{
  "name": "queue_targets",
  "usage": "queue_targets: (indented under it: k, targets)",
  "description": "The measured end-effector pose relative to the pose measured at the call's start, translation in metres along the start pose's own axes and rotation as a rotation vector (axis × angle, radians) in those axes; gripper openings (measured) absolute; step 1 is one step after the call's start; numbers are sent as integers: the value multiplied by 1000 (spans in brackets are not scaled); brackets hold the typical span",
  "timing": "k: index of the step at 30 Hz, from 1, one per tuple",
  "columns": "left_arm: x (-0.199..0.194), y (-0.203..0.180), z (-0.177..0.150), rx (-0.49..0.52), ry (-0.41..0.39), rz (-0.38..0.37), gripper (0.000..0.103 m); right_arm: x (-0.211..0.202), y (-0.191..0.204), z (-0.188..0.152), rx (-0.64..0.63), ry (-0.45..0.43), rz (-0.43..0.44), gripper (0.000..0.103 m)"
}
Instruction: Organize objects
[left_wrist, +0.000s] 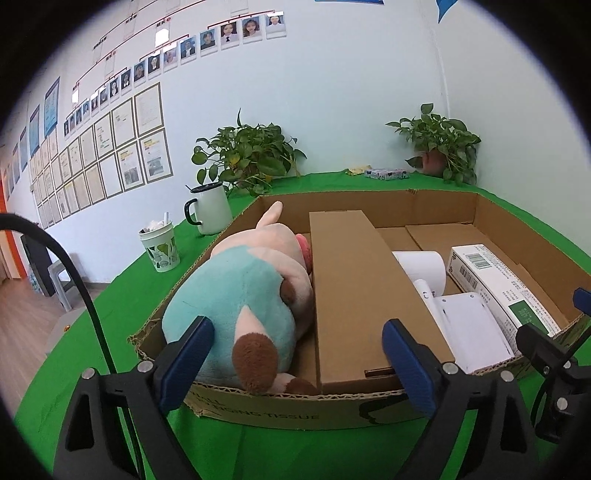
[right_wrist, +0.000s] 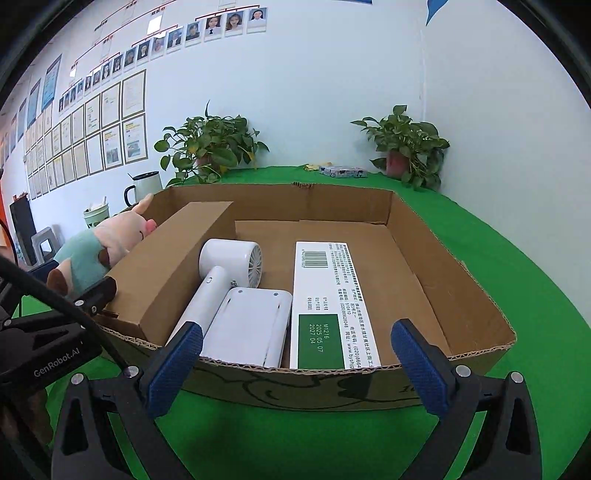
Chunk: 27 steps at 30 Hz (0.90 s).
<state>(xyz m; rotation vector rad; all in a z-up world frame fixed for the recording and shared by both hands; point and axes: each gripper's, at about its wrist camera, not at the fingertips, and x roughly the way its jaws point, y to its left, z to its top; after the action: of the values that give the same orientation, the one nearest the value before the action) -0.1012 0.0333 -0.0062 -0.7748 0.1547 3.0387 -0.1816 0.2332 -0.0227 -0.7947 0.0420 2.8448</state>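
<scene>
1. Left tool (left_wrist: 297, 363): released, blue pads spread wide, nothing between them, poised just outside the near wall of the cardboard tray (left_wrist: 280, 406).
2. Right tool (right_wrist: 295, 365): likewise released, pads wide apart and bare, also in front of the tray's near wall, over the green desk (right_wrist: 295, 443).
3. In the tray's left part: plush toy (left_wrist: 236, 291), teal and pink with brown patches, lying on its side against the left wall.
4. Beside the toy, touching it: long brown carton (left_wrist: 354, 288) running from near wall towards the far wall, dividing the tray.
5. Right of the carton: white hair dryer (right_wrist: 225, 273), barrel towards the far wall, handle towards the near edge.
6. Just beside the dryer's handle: flat white device (right_wrist: 247, 325), lying flat.
7. Next to that: long white box (right_wrist: 328, 302) with barcode and green label, lying flat, right part of the tray floor bare.
8. Outside the tray on the desk: white mug (left_wrist: 210, 208), paper cup (left_wrist: 160, 249), two potted plants (left_wrist: 247, 155) at the back.
</scene>
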Motion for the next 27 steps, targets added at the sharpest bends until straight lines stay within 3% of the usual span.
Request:
queue_targets:
  k: [2,4,27]
  targets:
    - [-1,1,-1,-1,2,-4,95,0,0,0,-3,1,-3,103]
    - [-2,6,-1,-16,14,-25,103,0,0,0,-3,1,-3,103]
    - [-3,10,-2,-34,22,-43,103,-1,2,0,-1,1,-3,103]
